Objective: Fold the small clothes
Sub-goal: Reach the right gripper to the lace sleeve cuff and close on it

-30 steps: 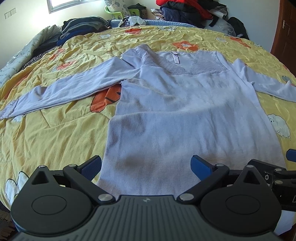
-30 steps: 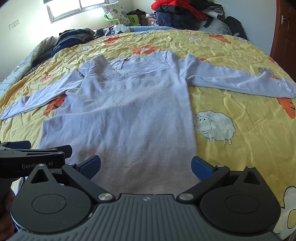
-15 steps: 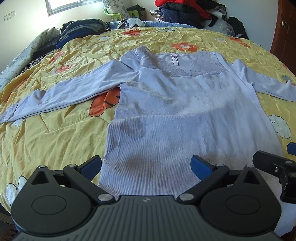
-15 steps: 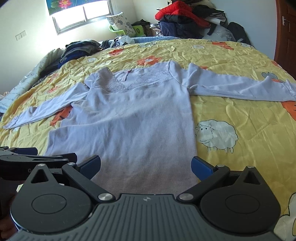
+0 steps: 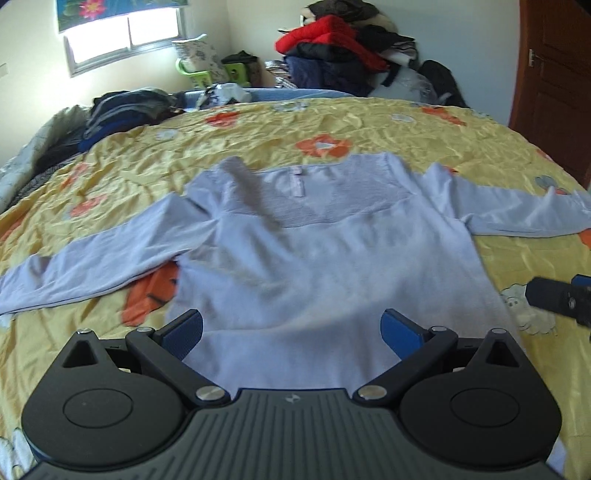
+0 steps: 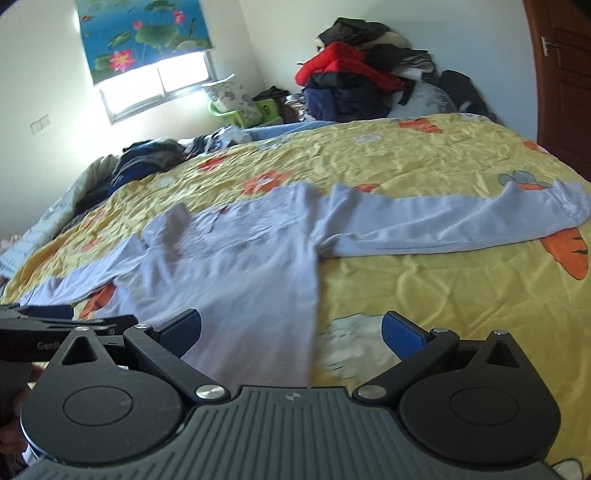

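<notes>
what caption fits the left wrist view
Open left gripper above a lavender long-sleeved top spread flat on a yellow cartoon-print bedspread.

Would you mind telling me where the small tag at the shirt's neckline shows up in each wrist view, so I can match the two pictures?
Left wrist view: the neck tag hangs pale pink at upper centre, inside the collar of the lavender shirt.
Right wrist view: the neck tag is a small, blurred reddish mark left of centre, at the collar.
Shared landmark: the red jacket on the clothes pile beyond the bed.
</notes>
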`<state>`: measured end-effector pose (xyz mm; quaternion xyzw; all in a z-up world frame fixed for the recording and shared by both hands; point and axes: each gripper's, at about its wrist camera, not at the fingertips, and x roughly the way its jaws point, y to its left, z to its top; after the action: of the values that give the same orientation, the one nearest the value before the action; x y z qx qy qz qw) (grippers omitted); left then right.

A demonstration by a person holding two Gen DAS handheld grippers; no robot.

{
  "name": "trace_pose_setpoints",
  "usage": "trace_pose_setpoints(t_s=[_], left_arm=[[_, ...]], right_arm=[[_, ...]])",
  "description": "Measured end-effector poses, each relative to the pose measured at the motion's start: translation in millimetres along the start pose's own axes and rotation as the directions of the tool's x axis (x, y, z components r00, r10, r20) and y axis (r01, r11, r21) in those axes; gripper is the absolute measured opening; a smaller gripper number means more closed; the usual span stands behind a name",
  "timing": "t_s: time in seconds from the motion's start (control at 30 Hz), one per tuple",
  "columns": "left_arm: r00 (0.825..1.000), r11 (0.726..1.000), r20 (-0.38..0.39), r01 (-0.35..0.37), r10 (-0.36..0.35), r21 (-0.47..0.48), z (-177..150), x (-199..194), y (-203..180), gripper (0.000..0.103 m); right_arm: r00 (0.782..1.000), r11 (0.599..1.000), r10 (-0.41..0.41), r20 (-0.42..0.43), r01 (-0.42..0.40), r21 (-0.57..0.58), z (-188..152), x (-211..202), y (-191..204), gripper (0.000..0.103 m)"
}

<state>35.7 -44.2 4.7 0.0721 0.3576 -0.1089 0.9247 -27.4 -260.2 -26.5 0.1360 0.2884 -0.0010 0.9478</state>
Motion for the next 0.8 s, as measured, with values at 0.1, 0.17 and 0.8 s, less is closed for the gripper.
trace_pose_setpoints(t_s=[0.1,0.17,0.8], left_arm=[[1.0,1.0,0.011,0.017,-0.017,-0.006,1,5,-11,0.103],[1.0,1.0,0.024,0.02,-0.019,-0.006,1,6,-16,0.103],[1.0,1.0,0.007,-0.009,0.009,0.003,11,24,-32,0.103]], right_arm=[[0.999,0.996,-0.043,0.006,0.042,0.079,7,5,-35,0.103],[0.996,0.985,-0.088,0.014,0.085,0.151,11,7,-63,0.103],[0.931,0.834,-0.333,0.148,0.218,0.507,35,38,-247,0.085]])
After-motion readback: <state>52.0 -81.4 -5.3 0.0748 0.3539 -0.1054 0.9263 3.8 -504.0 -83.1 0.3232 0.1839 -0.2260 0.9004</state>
